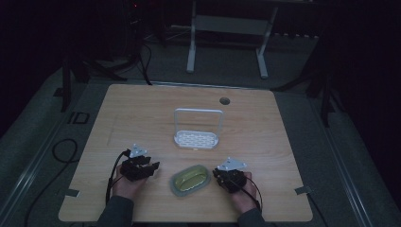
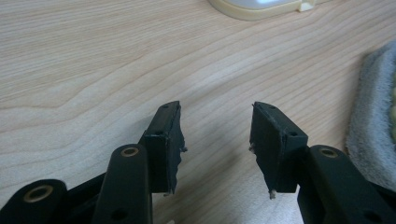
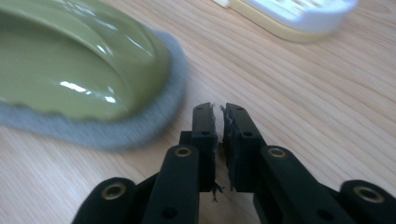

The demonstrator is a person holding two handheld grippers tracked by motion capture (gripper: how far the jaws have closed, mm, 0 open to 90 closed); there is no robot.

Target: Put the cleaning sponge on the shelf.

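The olive dish on its grey felt pad (image 1: 190, 179) lies between both claws, nearer the closed, empty right claw (image 1: 220, 175) than the open left claw (image 1: 152, 166), its long axis pointing across towards them.

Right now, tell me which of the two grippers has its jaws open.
The left gripper: its jaws stand wide apart over bare table, with nothing between them. The right gripper has its jaws pressed together, empty, beside the green sponge.

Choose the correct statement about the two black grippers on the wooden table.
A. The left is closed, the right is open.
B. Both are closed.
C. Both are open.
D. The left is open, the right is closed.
D: the left gripper shows a wide gap between its jaws, while the right gripper has its jaws pressed together, holding nothing.
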